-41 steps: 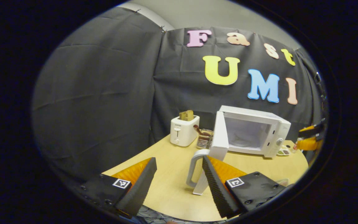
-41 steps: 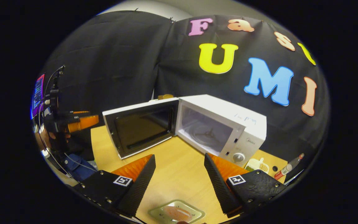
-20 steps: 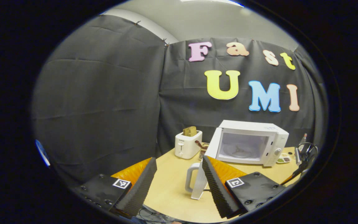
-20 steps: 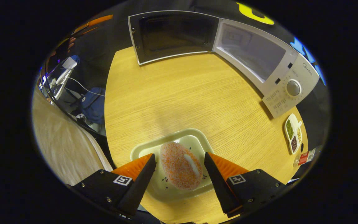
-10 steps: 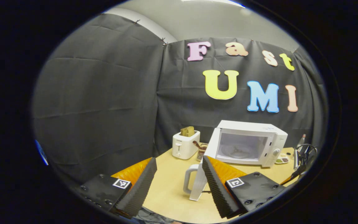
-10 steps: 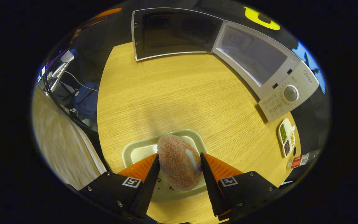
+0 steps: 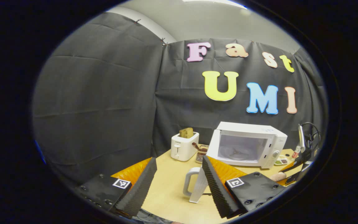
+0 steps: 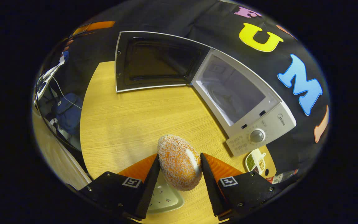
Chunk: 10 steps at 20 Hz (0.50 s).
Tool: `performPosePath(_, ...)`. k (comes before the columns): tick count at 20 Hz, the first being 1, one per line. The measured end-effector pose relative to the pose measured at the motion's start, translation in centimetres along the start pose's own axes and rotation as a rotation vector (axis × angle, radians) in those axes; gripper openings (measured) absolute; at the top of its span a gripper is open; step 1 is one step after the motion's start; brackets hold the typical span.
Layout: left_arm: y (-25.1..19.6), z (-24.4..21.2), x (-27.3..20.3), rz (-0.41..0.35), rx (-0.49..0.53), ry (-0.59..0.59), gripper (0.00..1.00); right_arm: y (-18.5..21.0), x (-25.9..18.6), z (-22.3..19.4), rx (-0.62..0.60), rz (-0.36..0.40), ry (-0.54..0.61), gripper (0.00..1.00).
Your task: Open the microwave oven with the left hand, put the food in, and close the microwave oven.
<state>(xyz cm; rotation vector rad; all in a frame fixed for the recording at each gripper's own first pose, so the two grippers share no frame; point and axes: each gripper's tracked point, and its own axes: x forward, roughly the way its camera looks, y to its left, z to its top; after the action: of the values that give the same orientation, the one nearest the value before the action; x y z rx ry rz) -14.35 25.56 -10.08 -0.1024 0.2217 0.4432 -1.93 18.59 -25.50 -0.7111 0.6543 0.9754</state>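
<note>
Clutter sits round the microwave: in the left gripper view a white toaster with bread in its slot stands to one side, a small rack between the two, and in the right gripper view a little sectioned dish of beans and a marker lie by the control panel. The microwave door stands swung wide open, dark window facing out, cavity pale with the turntable showing. Bare bench lies between the food and the oven. The right tool has both fingers pressed on the bread roll, an oval, orange, crumb-coated bun, held above its pale tray. The left tool hangs spread apart, gripping nothing, the white door handle between its fingers.
</note>
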Motion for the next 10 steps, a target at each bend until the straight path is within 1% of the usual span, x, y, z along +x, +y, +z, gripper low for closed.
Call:
performPosePath(3, 1.3, -0.1, -0.2, 0.022, -0.014, -0.001, 0.98, -1.7, 1.3, 3.2, -0.012, -0.052, -0.054, 0.76)
performPosePath(4, 1.8, -0.1, -0.3, 0.031, -0.017, 0.0, 0.98, -2.3, 1.5, 4.2, -0.015, -0.069, -0.07, 0.74)
performPosePath(5, 2.2, -0.1, -0.4, 0.041, -0.019, 0.001, 0.98, -3.0, 2.0, 5.0, -0.016, -0.082, -0.088, 0.76)
performPosePath(8, 3.5, 0.0, -0.8, 0.07, -0.015, -0.007, 0.98, -4.4, 3.1, 7.5, -0.021, -0.117, -0.129, 0.77)
performPosePath(10, 4.3, -0.1, -1.1, 0.091, -0.012, -0.006, 0.96, -5.4, 4.0, 8.9, -0.029, -0.141, -0.15, 0.77)
